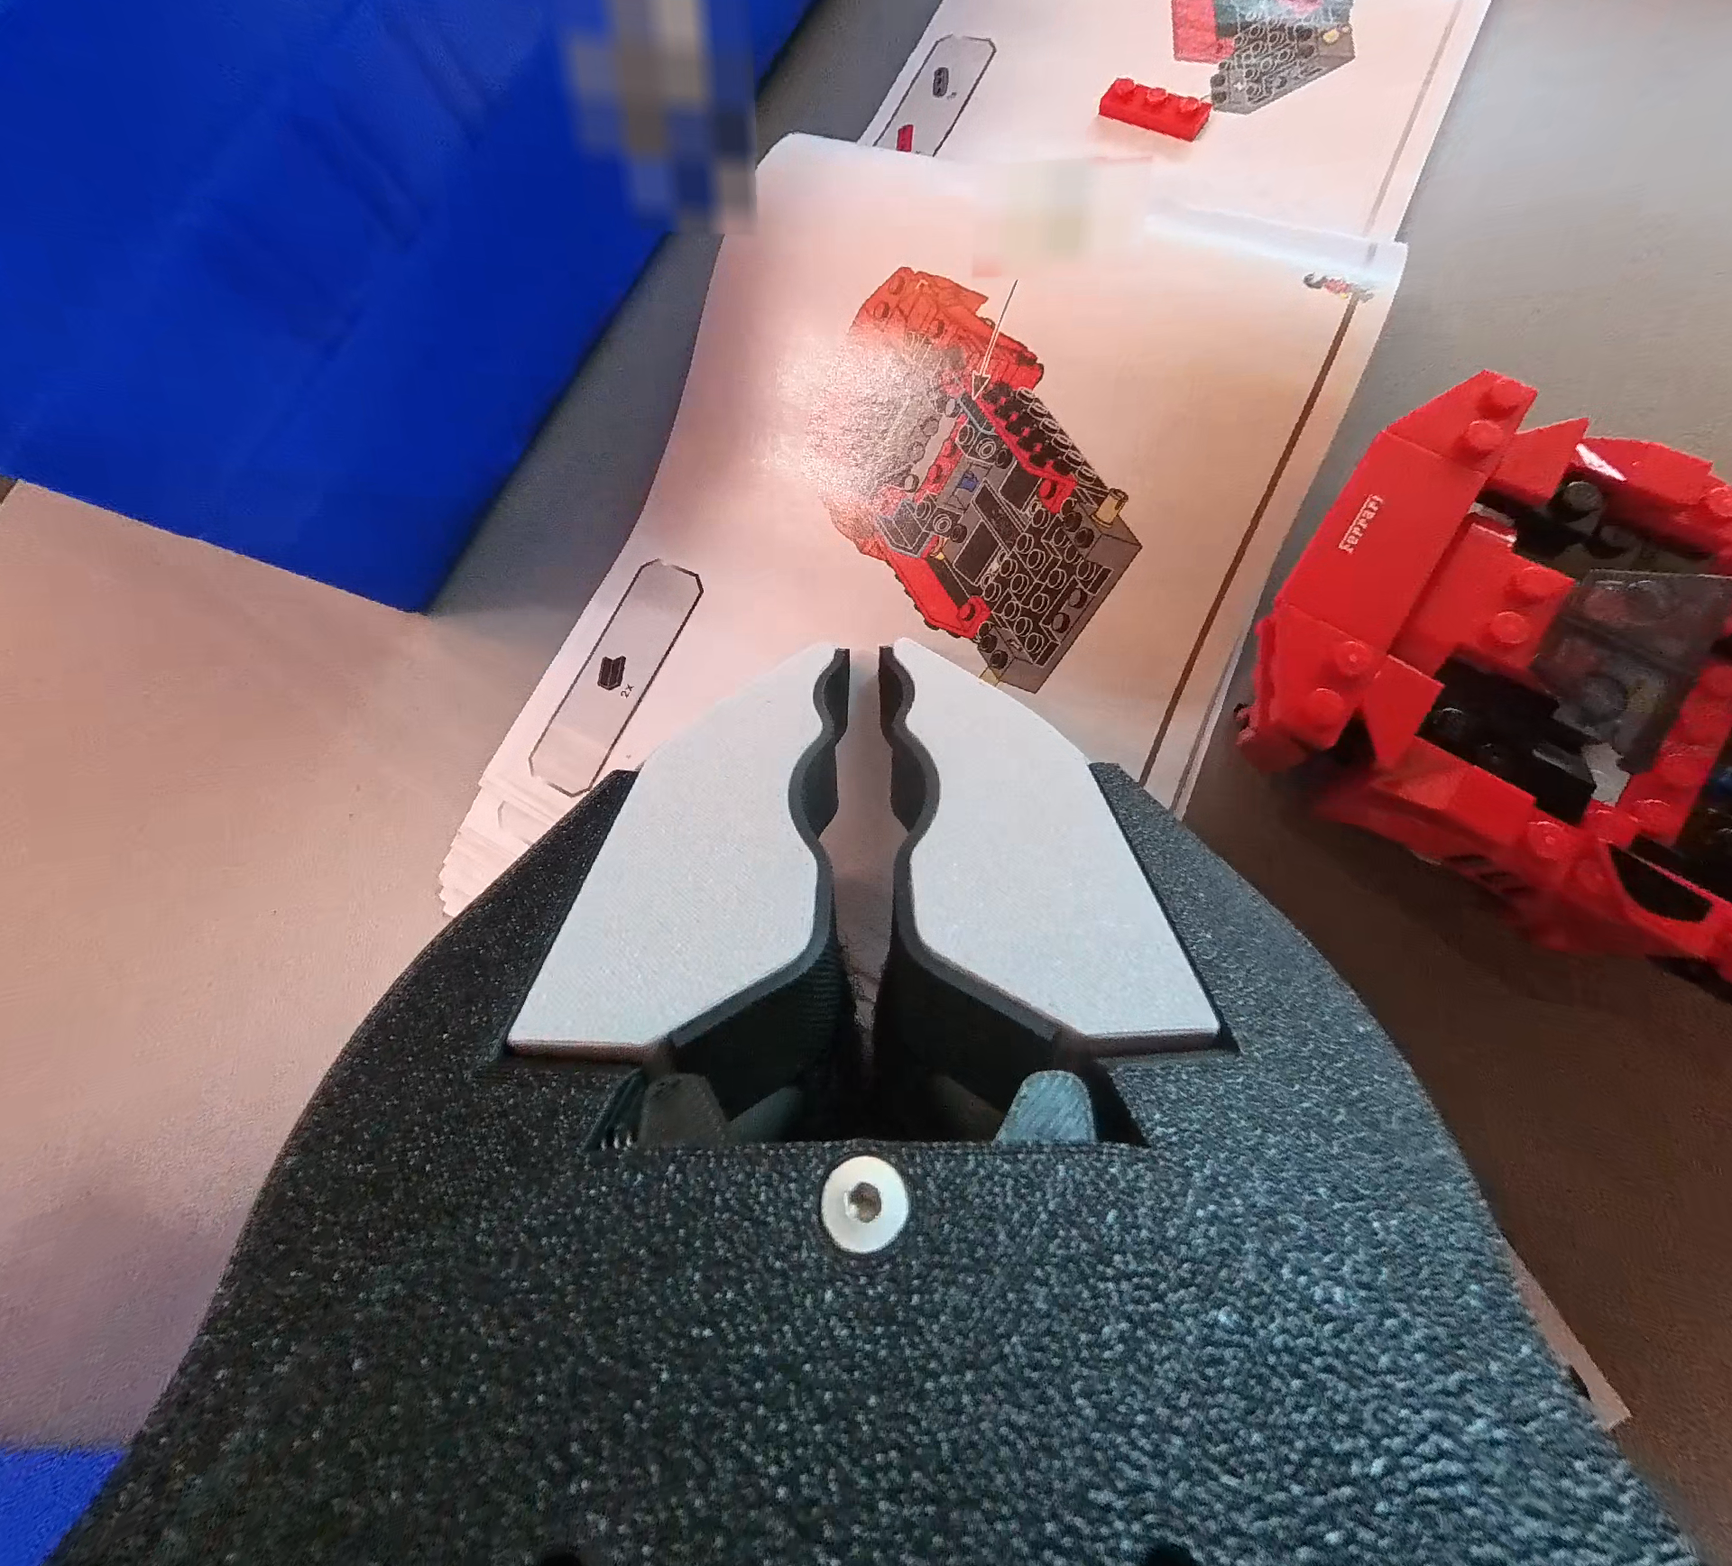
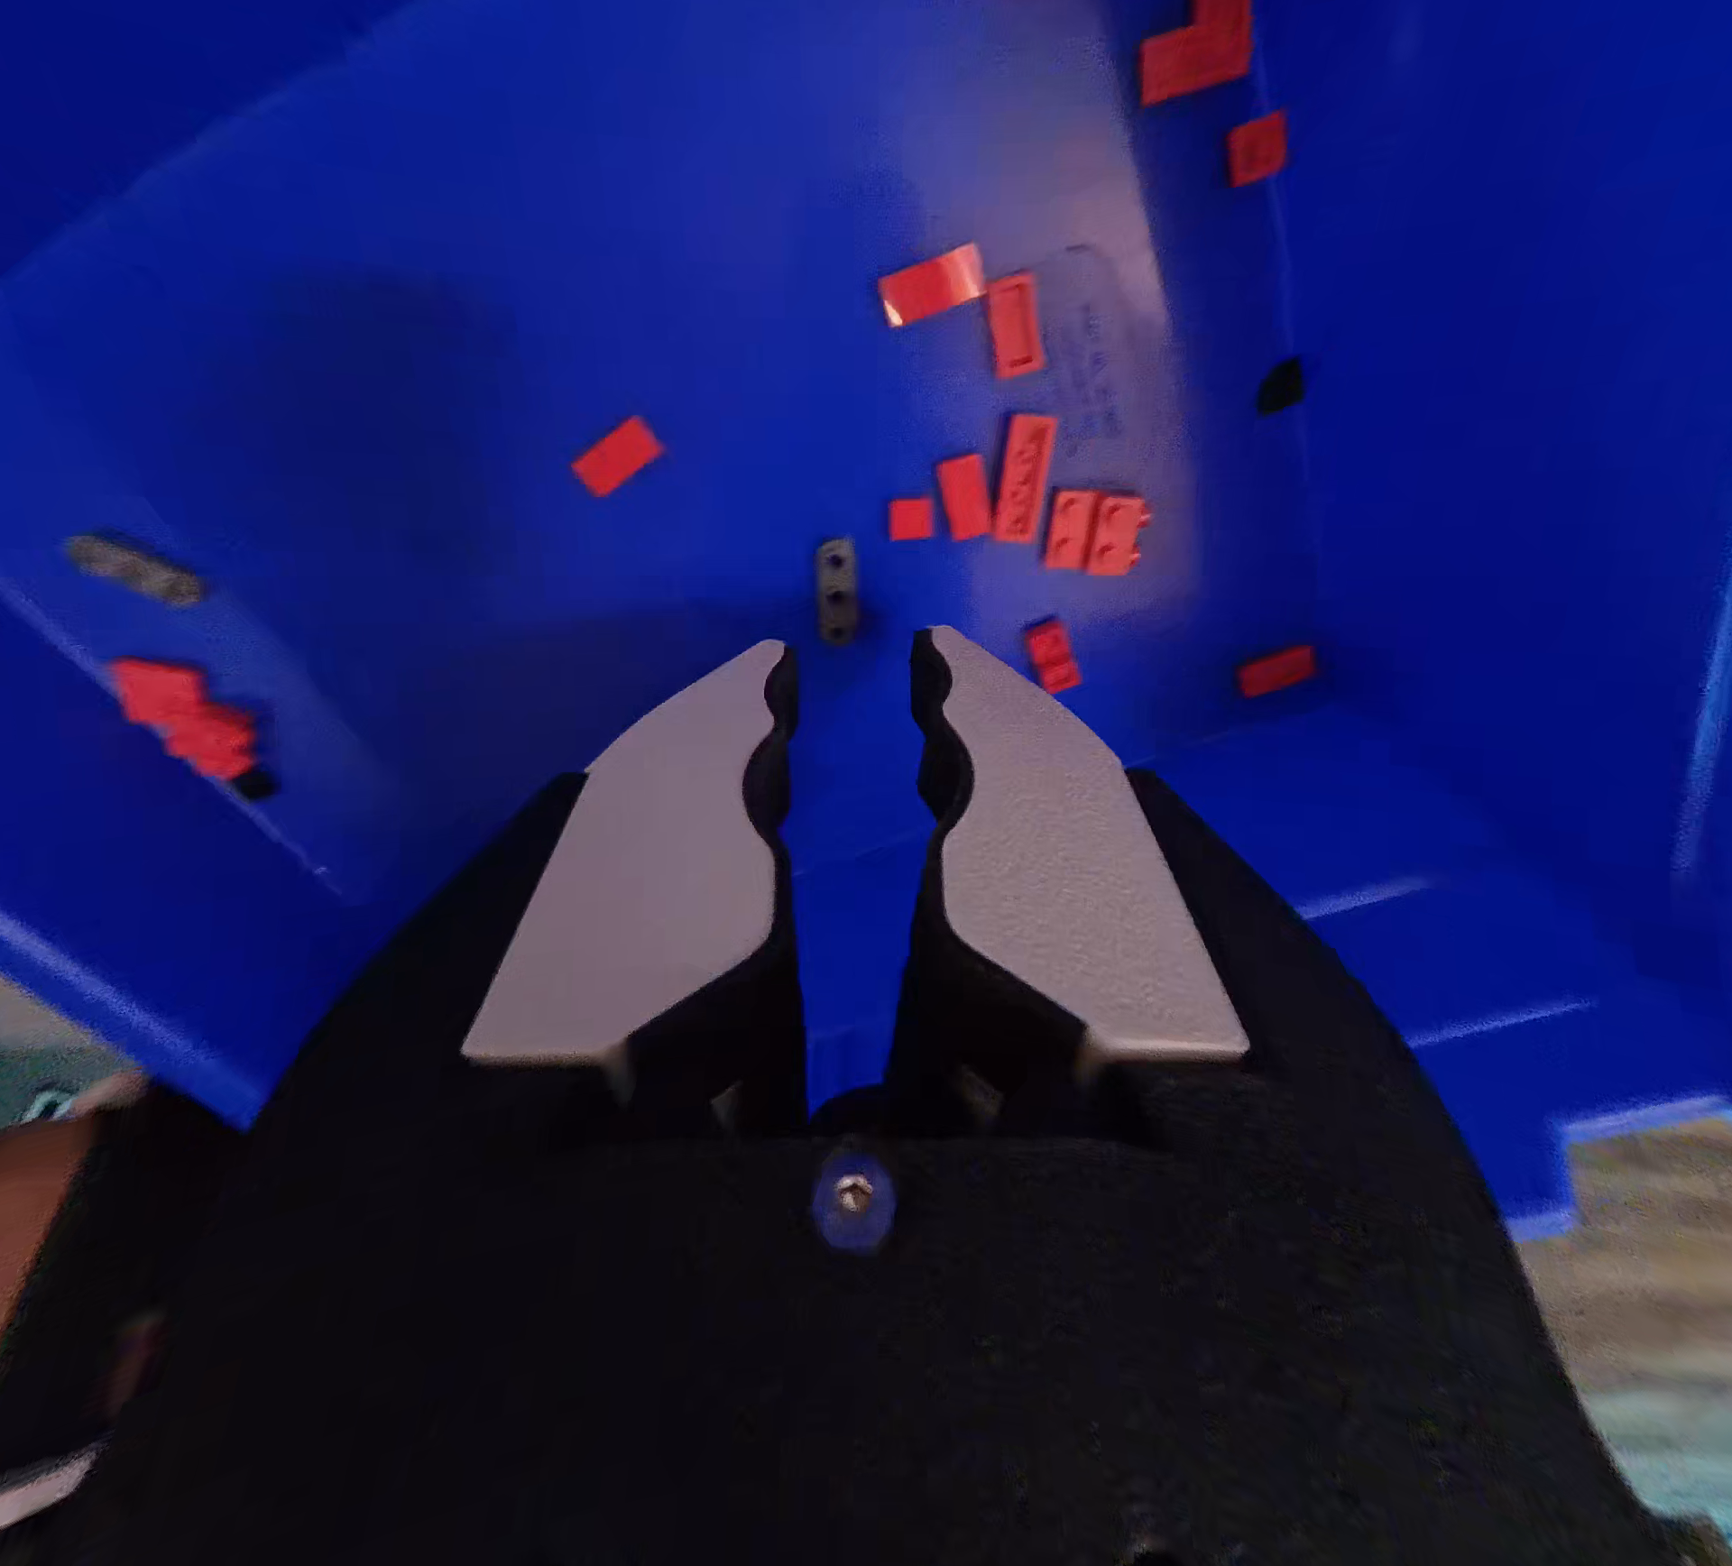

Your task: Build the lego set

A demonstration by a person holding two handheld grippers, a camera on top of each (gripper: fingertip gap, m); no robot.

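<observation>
Writing shows in a few places: small white lettering on a red slope of the half-built red car (image 1: 1500, 677), printed callout boxes on the instruction booklet (image 1: 937, 490), and moulded marks on the floor of the blue bin (image 2: 562, 162), all left unread. One booklet lies open on the grey-brown table (image 1: 187, 771), showing two build pictures, and a single loose red plate (image 1: 1155, 108) rests on its far page. The car sits on the table just right of the booklet, apart from it. A blue bin (image 1: 281, 209) stands to the booklet's left. The left gripper (image 1: 863, 659) hovers over the near page with its fingers nearly together, only a thin slit between the tips and nothing in them. The right gripper (image 2: 851, 645) reaches into the bin, its fingers parted by a narrow gap and empty. Just ahead of its tips lies one small dark grey piece (image 2: 836, 589). About sixteen red pieces (image 2: 1022, 481) are scattered on the bin floor, most to the right, with a clump at the left wall; motion blur makes the exact count uncertain.
</observation>
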